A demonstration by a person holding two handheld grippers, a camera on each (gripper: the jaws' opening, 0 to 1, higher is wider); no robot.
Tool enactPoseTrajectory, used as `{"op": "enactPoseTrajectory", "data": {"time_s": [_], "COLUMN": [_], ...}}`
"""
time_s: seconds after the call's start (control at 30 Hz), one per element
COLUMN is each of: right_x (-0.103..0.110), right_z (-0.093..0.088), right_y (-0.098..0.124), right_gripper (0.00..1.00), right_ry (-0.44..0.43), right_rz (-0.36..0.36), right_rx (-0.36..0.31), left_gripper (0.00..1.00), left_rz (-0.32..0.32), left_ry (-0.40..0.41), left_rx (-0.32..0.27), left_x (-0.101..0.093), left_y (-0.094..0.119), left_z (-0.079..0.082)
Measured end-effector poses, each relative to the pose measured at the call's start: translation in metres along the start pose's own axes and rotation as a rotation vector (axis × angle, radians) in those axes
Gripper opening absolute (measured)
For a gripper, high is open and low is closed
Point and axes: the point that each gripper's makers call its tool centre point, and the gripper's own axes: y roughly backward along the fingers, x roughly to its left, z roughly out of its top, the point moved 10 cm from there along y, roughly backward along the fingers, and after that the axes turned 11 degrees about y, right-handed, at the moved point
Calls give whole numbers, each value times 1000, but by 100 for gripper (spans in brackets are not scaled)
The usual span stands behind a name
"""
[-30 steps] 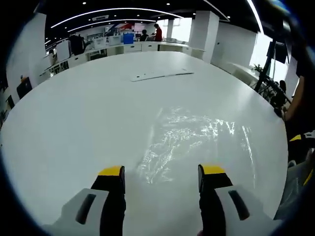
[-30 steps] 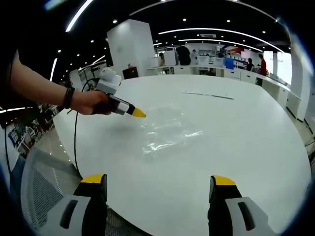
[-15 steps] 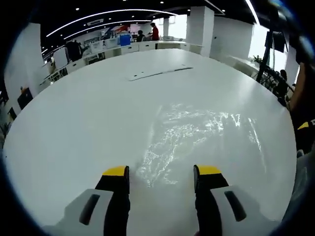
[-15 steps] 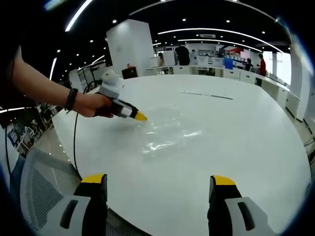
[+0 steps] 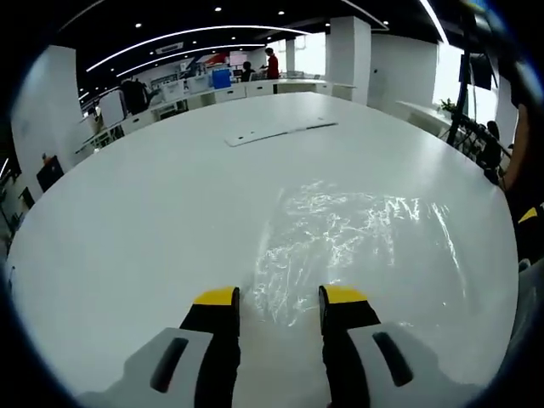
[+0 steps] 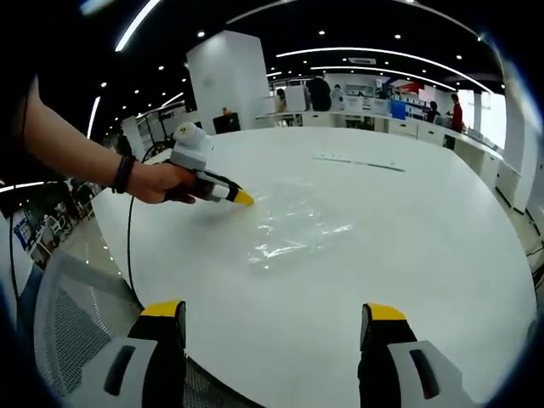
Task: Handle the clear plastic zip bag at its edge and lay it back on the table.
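The left gripper [image 5: 279, 296], its jaws now narrowed around the zip bag [image 5: 348, 234] edge near the table [image 5: 153, 195] rim, begins the pinch, while the right gripper [image 6: 272, 313] hangs wide apart.

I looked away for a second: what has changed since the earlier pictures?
The left tongs have narrowed their jaws around the near edge of the clear zip bag, without visibly gripping it yet. The bag lies flat on the white table as before, and the right tongs stay open, held back at the table's edge.
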Motion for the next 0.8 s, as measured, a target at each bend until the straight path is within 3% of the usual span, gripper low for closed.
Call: {"op": "enactPoseTrajectory", "data": {"time_s": [0.13,0.23,0.27,0.37,0.6,0.8], "right_x": [-1,-1,-1,-1,0,0], "right_z": [0,0,0,0,1,1], "right_y": [0,-1,-1,-1,-1,-3], "right_gripper": [84,84,84,84,83,83], "right_ry": [-4,-6,-6,-7,-9,-5], "right_rz": [-2,-2,-1,-1,-2,3], "right_rx": [0,0,0,0,-3,-3], "left_gripper": [32,12,10,7,0,0], "left_rz": [0,-19,-17,-16,-4,-26], "left_ry": [0,-36,-31,-15,0,-84], "left_rx": [-10,0,0,1,21,-14], "left_x": [-2,-7,-8,-14,-8,-17], "left_y": [0,-2,-2,-3,-4,1], "left_z": [-1,-3,-4,-5,-4,4]}}
